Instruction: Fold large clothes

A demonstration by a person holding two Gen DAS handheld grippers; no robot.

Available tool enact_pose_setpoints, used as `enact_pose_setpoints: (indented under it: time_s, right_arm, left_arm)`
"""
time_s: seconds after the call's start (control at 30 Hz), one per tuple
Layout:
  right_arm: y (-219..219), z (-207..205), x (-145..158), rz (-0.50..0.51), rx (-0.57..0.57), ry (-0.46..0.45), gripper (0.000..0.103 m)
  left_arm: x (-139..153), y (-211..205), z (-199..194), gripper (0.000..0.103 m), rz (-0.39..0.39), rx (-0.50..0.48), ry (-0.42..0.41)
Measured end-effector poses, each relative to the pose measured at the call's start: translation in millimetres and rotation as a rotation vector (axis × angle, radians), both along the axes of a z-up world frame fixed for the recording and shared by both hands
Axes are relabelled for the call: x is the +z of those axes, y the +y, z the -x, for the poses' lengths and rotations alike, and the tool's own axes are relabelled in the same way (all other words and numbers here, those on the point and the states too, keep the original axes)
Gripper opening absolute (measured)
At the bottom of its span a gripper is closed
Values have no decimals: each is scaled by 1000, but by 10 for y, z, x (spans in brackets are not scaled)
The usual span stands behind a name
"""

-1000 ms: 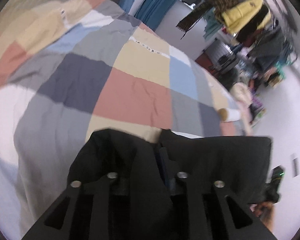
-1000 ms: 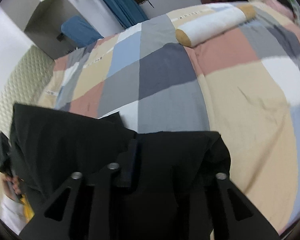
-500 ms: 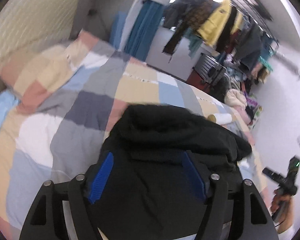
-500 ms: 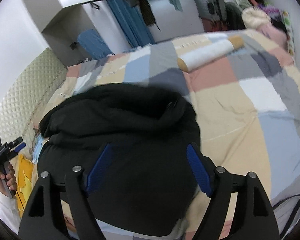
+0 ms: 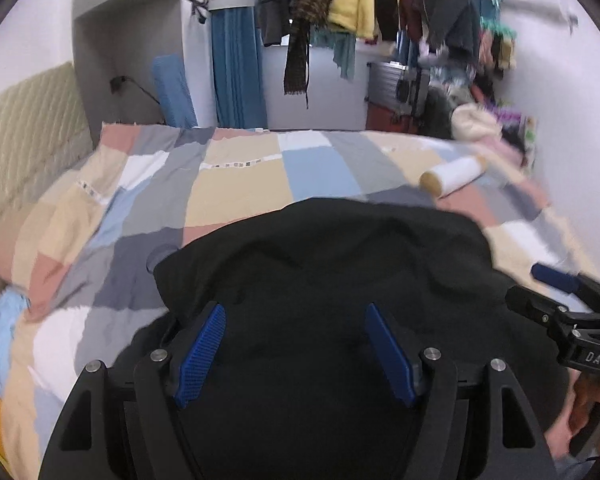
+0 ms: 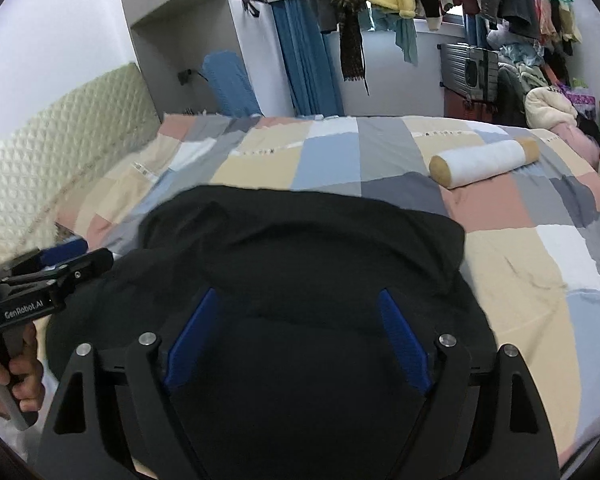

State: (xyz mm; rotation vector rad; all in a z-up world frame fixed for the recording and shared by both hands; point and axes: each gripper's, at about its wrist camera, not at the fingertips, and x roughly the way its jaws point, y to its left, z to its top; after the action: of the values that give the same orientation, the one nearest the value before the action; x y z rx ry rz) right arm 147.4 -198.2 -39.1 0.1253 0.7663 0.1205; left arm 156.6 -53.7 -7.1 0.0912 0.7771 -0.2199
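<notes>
Your left gripper (image 5: 296, 350) stands open, its blue pads (image 5: 202, 350) spread clear of the cloth, nothing clamped between them. Your right gripper (image 6: 296, 340) is likewise open and holds nothing; its jaws have just been opening further, with the garment lying below them and not pinched.

The black garment (image 5: 332, 264) lies directly under and ahead of both grippers, folded into a thick mound on the patchwork quilt (image 5: 236, 184). Its far edge is a rounded fold just beyond the fingertips. In the right wrist view the same garment (image 6: 300, 248) spreads from beneath your left tool to a loose bulge on the right of the fingers.

Judgement: a fold has been laid down and released; the step in hand is the release. The mound looks uneven, so the next move calls for a fresh grasp on an outer edge or corner, one gripper at each side, to take another fold or square the stack.

Edges and room: beyond the garment the quilt is open and flat, ample space for laying cloth forward. A white bolster (image 6: 486, 164) lies ahead and to the right, well apart from the garment. A padded headboard (image 6: 60, 160) bounds the left. The bed's right edge runs near the garment's right side; keep cloth from sliding over it.
</notes>
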Motion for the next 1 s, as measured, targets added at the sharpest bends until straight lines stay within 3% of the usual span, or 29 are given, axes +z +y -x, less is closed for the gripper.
enact_pose_setpoints:
  time_s: [0.07, 0.23, 0.4, 0.6, 1.0]
  right_arm:
    - [64, -90, -111, 39, -4, -15, 83]
    - [133, -339, -320, 65, 1, -21, 86]
    - [59, -497, -457, 11, -24, -31, 102]
    - [-15, -857, -706, -74, -13, 34, 103]
    - [73, -1162, -956, -57, 10, 78, 103]
  left_arm:
    - [-138, -55, -96, 72, -39, 14, -15]
    - [-388, -51, -324, 73, -20, 55, 6]
    - [-516, -60, -492, 73, -26, 64, 24]
    - [-625, -46, -696, 74, -2, 75, 34]
    - [-902, -38, -898, 79, -6, 69, 56]
